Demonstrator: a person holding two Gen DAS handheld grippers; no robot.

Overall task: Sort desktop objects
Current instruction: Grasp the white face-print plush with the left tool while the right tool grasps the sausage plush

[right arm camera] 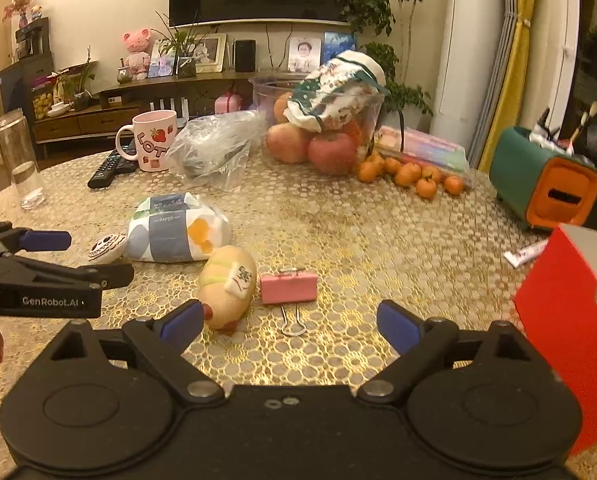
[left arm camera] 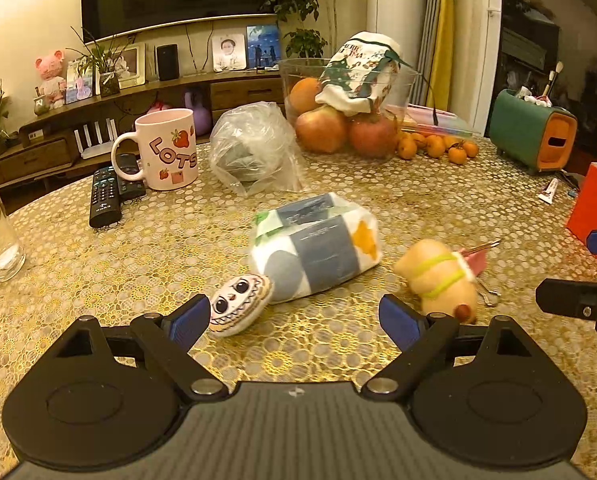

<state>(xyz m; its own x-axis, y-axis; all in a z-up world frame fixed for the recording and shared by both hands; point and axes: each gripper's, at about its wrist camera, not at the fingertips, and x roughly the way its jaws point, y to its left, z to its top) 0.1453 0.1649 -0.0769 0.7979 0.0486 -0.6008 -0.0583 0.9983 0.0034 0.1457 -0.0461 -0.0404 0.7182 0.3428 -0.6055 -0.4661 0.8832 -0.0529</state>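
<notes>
Your left gripper [left arm camera: 294, 318] has its blue-padded jaws spread wide with nothing between them; the round white grinning-face badge [left arm camera: 238, 305] touches its left pad at ten o'clock. Your right gripper [right arm camera: 288, 322] is likewise spread and empty, with the tan plush toy [right arm camera: 228, 292] against its left pad and the pink binder clip [right arm camera: 289, 288] at twelve o'clock. Farther off lies the soft white-and-grey tissue pack [right arm camera: 176, 232], then the pink strawberry mug [left arm camera: 170, 148] at eleven o'clock.
</notes>
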